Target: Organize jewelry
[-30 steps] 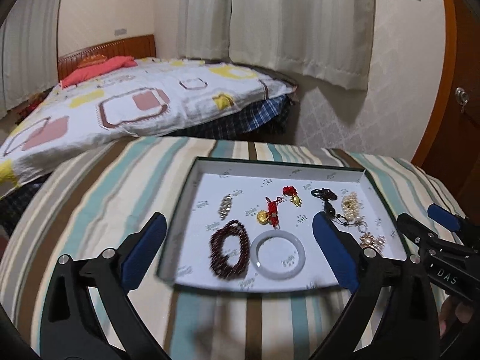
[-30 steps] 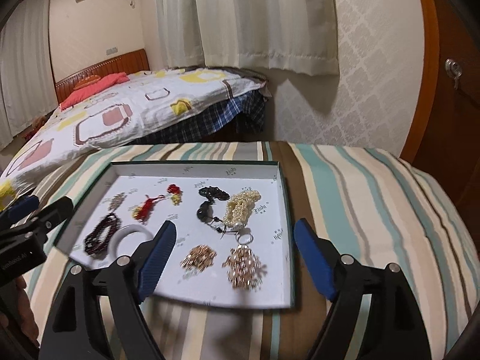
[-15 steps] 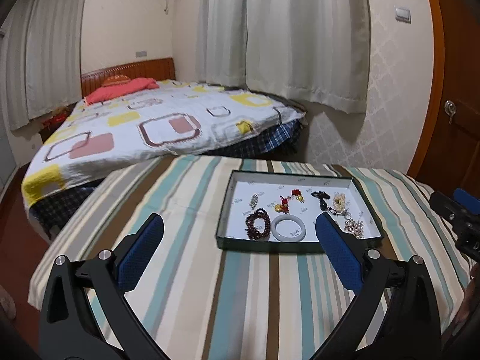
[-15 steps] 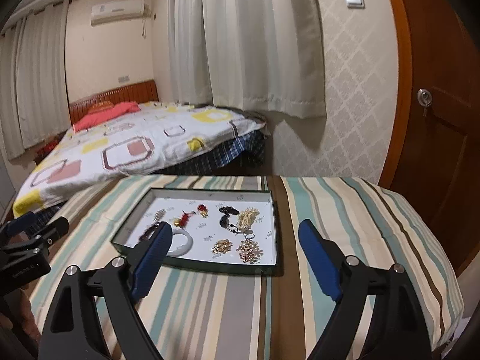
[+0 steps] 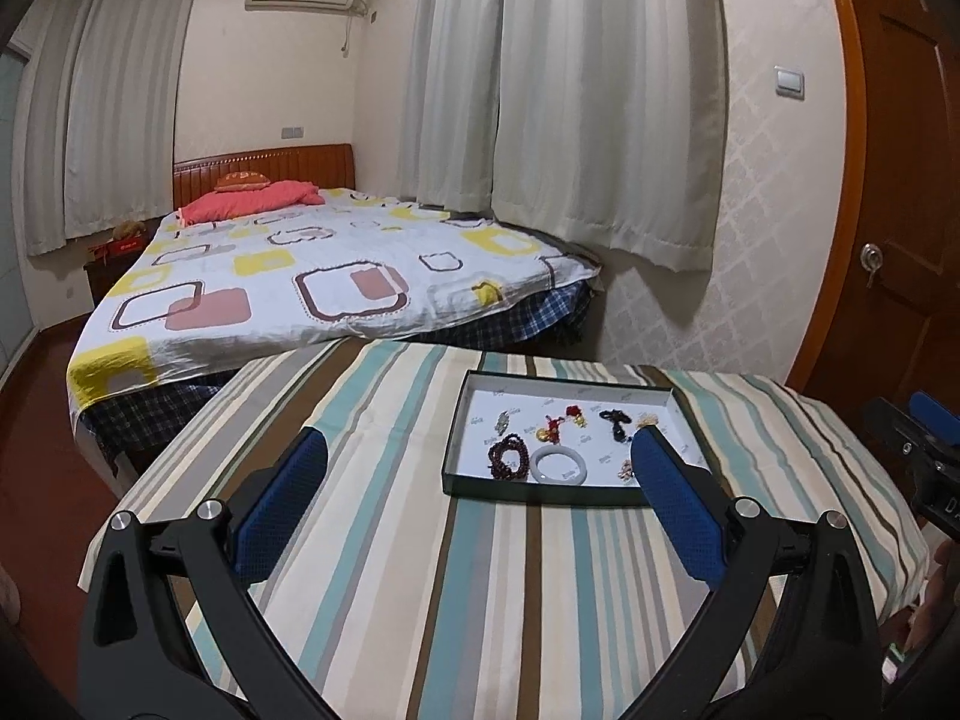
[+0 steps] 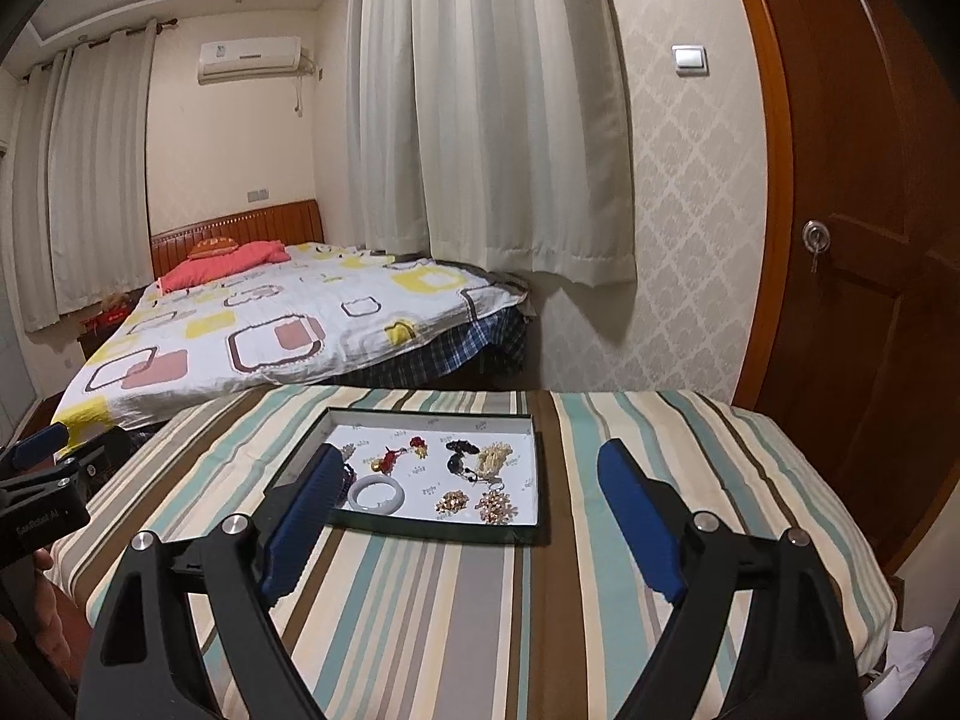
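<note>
Item: shallow tray (image 6: 528,531) of jewelry on the striped counter (image 6: 480,612).
Contents: pale bangle (image 6: 377,495), dark bead bracelet (image 5: 509,464), red charm (image 6: 390,457), gold clusters (image 6: 495,506).
Left claw (image 5: 480,504): spread wide, empty; tray lies ahead and to its right.
Right claw (image 6: 468,519): spread wide, empty; tray lies straight ahead, slightly left, long side facing it.
Judgement: right claw better lined up for the gold clusters.
</note>
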